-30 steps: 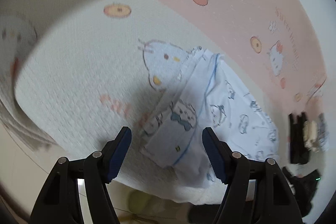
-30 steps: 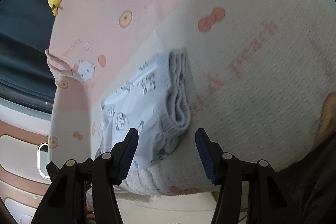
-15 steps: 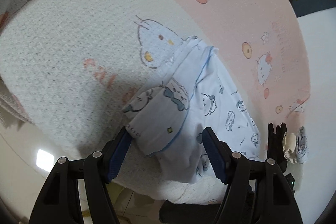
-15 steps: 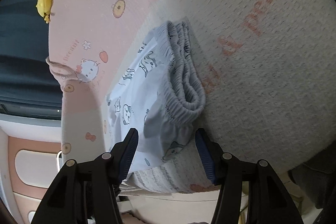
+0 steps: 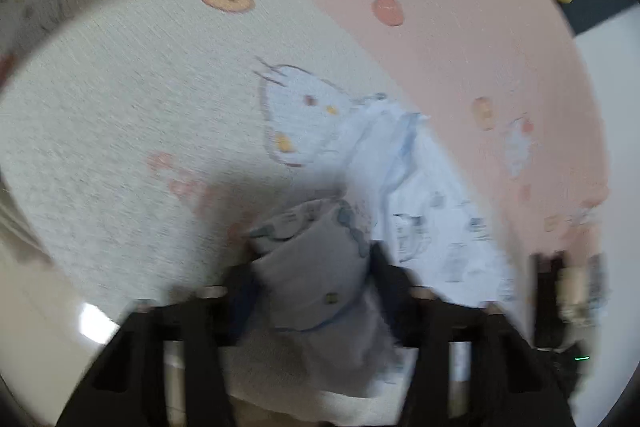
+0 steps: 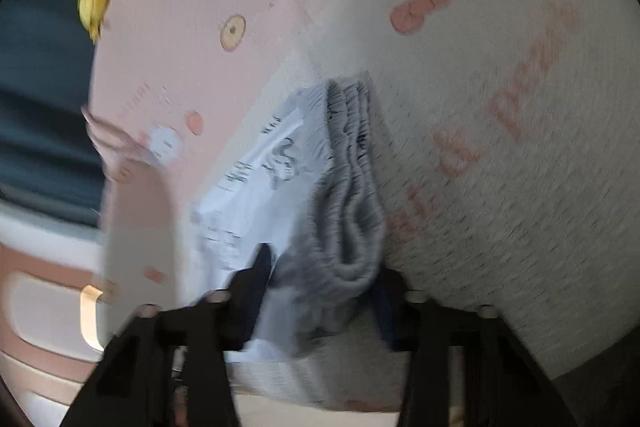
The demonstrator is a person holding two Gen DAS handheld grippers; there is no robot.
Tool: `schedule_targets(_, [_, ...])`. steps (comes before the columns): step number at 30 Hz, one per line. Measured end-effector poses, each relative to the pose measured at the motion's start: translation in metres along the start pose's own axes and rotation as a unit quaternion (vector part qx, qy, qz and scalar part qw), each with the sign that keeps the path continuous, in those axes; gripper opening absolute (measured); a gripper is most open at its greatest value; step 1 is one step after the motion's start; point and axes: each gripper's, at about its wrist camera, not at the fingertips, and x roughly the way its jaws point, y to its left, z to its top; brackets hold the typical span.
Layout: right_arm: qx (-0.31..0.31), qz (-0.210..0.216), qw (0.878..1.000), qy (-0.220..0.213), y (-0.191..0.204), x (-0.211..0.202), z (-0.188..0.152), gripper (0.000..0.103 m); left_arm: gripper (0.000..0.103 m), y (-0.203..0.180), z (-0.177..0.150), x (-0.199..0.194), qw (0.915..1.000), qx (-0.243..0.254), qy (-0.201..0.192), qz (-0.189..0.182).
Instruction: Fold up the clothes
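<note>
The left hand-held gripper [image 5: 310, 267] is closing, its jaws either side of a grey cuffed end of the printed white garment [image 5: 432, 219]. The right hand-held gripper [image 6: 320, 279] is closing too — the garment's [image 6: 260, 179] gathered grey waistband [image 6: 352, 227] sits between its jaws. The garment lies ahead of both, on a cat-print blanket [image 5: 120, 131]; both views are blurred.

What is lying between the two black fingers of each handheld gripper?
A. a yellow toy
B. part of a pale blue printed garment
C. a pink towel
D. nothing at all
B: the pale blue printed garment sits between the fingers of the left gripper, and its gathered waistband end between those of the right gripper; both sets of jaws are closing.
</note>
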Motion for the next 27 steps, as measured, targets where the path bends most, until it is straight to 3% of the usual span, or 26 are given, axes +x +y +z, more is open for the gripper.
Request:
schedule_targets(1, [-0.022, -0.023, 0.999, -0.002, 0.005, 0.000, 0.000, 0.021, 0.025, -0.003, -0.002, -0.001, 0.9999, 0.011, -0.006, 0.010])
schedule_targets(4, [-0.081, -0.069, 0.994, -0.020, 0.021, -0.005, 0.000, 0.017, 0.020, -0.008, -0.006, -0.004, 0.9990, 0.027, -0.017, 0.030])
schedule_targets(8, [-0.170, -0.141, 0.974, -0.043, 0.042, -0.013, 0.001, 0.016, 0.020, -0.007, -0.005, -0.008, 0.9991, 0.022, -0.014, 0.034])
schedule_targets(12, [-0.173, -0.167, 0.970, -0.015, 0.037, -0.003, 0.006, 0.016, 0.020, -0.010, -0.001, -0.003, 0.9988, 0.024, -0.006, 0.042])
schedule_targets(17, [-0.179, -0.182, 0.967, -0.006, 0.029, -0.002, 0.009, 0.015, 0.020, -0.025, -0.004, -0.002, 0.9961, 0.059, -0.005, 0.066])
schedule_targets(21, [-0.175, -0.189, 0.966, -0.008, 0.028, -0.006, 0.016, 0.015, 0.020, -0.030, -0.009, -0.007, 0.9972, 0.047, 0.014, 0.056])
schedule_targets(27, [-0.145, -0.175, 0.974, 0.003, 0.015, -0.008, 0.027, 0.016, 0.022, -0.040, -0.015, 0.001, 0.9950, 0.072, 0.021, 0.066])
